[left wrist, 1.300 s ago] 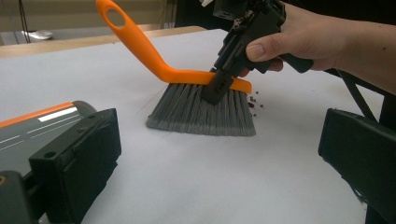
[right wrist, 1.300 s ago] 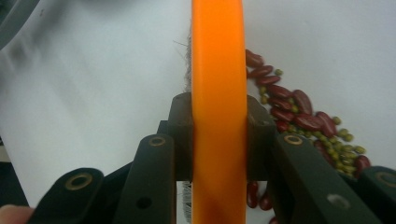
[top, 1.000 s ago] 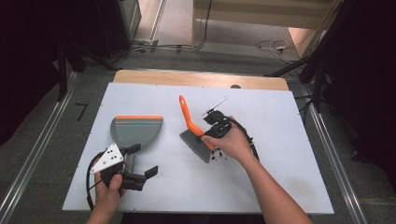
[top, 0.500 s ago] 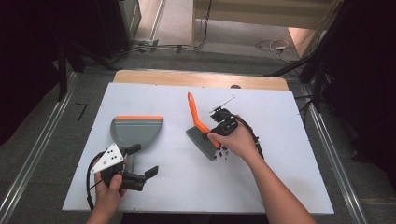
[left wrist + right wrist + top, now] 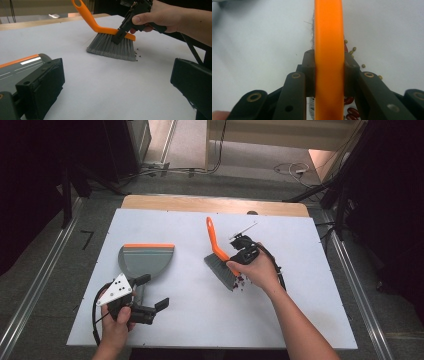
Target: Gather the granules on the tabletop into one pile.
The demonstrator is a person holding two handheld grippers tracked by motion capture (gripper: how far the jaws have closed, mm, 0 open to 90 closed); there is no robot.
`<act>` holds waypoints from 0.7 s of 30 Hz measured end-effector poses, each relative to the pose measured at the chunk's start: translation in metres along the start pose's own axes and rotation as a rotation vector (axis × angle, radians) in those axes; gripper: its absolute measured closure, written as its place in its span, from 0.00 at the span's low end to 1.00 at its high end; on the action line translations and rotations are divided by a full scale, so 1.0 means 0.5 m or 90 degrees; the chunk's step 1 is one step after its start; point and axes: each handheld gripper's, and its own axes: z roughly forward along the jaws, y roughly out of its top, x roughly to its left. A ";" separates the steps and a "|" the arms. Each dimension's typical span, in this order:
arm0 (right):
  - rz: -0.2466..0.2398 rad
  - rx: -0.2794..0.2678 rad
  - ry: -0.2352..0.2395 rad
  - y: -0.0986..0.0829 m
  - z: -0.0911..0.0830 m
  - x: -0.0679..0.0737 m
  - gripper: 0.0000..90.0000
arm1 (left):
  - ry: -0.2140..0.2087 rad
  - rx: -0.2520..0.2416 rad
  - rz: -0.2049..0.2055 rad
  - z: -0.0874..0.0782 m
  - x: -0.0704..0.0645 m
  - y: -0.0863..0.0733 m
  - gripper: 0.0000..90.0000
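On the white table (image 5: pixel 200 320), seen from the high view, the right gripper (image 5: pixel 239 256) clamped the orange back of a hand brush (image 5: pixel 218 251), whose grey bristles rested on the surface right of centre and whose handle pointed toward the far edge. Near the front left corner, the left gripper (image 5: pixel 148 295) was held with its jaws spread wide and nothing between them. Just beyond it lay a grey dustpan (image 5: pixel 147 261) with an orange lip, well apart from the brush. A small scatter of dark beans (image 5: pixel 242 280) lay at the near end of the bristles, too small here to distinguish.

The left gripper view looked across the table between its own wide-set jaws. It showed the brush (image 5: pixel 110 40) from the side: bristles splayed against the surface, the handle rising at an angle, and the right gripper (image 5: pixel 123 33) pinching the orange back from above. A corner of the dustpan (image 5: pixel 22 66) appeared beside the left jaw, and a few beans (image 5: pixel 137 53) lay at the bristle tips.

The right gripper view looked down along the brush's orange spine (image 5: pixel 329 55), with a jaw pressed against either flank. It alone resolved the beans: small yellow-green ones (image 5: pixel 353 50) to one side of the brush and red kidney-shaped ones (image 5: pixel 352 111) near the jaws.
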 end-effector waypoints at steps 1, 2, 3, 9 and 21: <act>0.000 -0.002 0.005 0.000 -0.001 0.000 0.76 | 0.000 0.000 0.001 0.000 0.000 0.000 0.00; 0.000 -0.004 0.013 0.000 -0.002 0.000 0.76 | 0.000 0.000 0.001 0.000 0.000 0.000 0.00; -0.009 -0.009 0.020 0.000 -0.005 0.002 0.76 | 0.000 0.000 0.000 0.000 0.000 0.000 0.00; -0.049 -0.039 0.036 -0.006 -0.040 0.010 0.76 | 0.000 0.001 0.000 0.001 0.001 0.000 0.00; -0.269 0.008 0.034 -0.056 -0.115 0.044 0.76 | -0.002 0.002 -0.001 0.003 0.000 0.000 0.00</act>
